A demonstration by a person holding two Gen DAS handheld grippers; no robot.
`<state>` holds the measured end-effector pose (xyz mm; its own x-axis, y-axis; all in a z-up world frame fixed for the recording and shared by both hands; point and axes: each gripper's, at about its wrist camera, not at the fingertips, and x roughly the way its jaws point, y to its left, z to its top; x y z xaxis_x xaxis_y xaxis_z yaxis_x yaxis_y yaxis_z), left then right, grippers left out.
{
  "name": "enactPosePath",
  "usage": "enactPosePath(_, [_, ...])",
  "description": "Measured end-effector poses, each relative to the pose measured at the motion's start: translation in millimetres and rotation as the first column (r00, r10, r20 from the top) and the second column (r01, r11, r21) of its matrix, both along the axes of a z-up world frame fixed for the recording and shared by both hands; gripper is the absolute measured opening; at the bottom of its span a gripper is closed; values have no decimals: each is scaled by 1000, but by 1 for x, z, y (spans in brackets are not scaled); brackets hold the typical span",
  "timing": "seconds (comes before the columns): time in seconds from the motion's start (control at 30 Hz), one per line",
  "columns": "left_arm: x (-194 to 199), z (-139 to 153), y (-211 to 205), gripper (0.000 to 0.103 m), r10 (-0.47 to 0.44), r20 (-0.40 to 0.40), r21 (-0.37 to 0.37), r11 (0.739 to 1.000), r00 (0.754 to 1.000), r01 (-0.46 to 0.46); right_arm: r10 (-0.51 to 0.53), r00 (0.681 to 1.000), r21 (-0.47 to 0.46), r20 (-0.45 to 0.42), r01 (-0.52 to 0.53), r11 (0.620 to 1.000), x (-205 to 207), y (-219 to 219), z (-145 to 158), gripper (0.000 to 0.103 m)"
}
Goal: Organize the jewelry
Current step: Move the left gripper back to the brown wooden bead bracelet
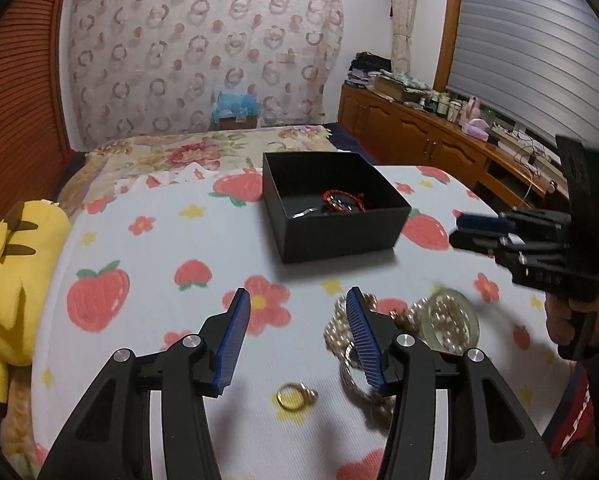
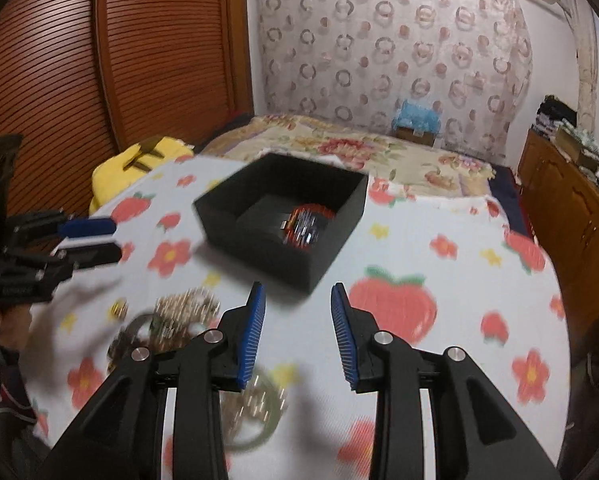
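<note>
Dim indoor light, fisheye-bent edges; the right wrist view seems motion-blurred.

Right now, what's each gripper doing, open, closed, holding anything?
Left gripper: open, nothing between the fingers.
Right gripper: open, holding nothing.

The box stands on the worktop, toward its far side, with bracelets lying in it. Nearer than the box, to its right in the left wrist view, lies a heap of pearls with a bangle on it. A ring lies alone on the worktop, just left of the heap and nearer still. A plush toy sits at the worktop's left edge. The bed lies behind the worktop, with a carton beyond it against the far wall. A cabinet runs along the right wall, bottles on top.
</note>
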<state>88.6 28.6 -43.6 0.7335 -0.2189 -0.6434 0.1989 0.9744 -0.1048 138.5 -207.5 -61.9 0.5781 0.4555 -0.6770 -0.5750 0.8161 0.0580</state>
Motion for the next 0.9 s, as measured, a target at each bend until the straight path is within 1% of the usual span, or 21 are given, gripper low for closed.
enactPosePath(0.13, [-9, -4, -5, 49, -16, -9, -1, 1000, 1000, 16, 7, 999, 1, -47, -7, 1000, -19, -6, -16, 36])
enactPosePath(0.23, [-16, -9, -12, 49, -35, -19, -2, 999, 999, 35, 11, 998, 0, -58, -11, 1000, -29, -8, -25, 36])
enactPosePath(0.27, [-18, -11, -16, 49, -40, -24, 8, 999, 999, 40, 11, 998, 5, -64, -11, 1000, -30, -9, -27, 35])
enactPosePath(0.3, [-19, -13, -18, 49, -44, -28, 16, 999, 999, 45, 12, 997, 11, -73, -12, 1000, -30, -9, -28, 24])
enactPosePath(0.33, [-21, -14, -21, 49, -48, -31, 21, 999, 998, 49, 12, 997, 11, -82, -11, 1000, -32, -10, -30, 20])
enactPosePath(0.47, [-28, -19, -28, 49, -75, -51, 20, 997, 996, 76, 7, 995, -2, -95, -7, 1000, -36, -11, -34, 15])
enactPosePath(0.63, [-37, -27, -37, 49, -94, -58, 24, 995, 994, 96, -11, 994, -18, -106, 9, 1000, -37, -12, -35, 14])
enactPosePath(0.73, [-43, -29, -39, 42, -102, -51, 19, 995, 994, 103, -23, 993, -30, -113, 19, 999, -38, -11, -36, 13])
enactPosePath(0.83, [-43, -32, -41, 30, -88, -66, 33, 995, 994, 91, -37, 994, -42, -106, 32, 999, -39, -8, -37, 13])
enactPosePath(0.9, [-42, -33, -40, 26, -82, -76, 28, 996, 994, 85, -45, 994, -53, -99, 40, 998, -39, -6, -37, 13])
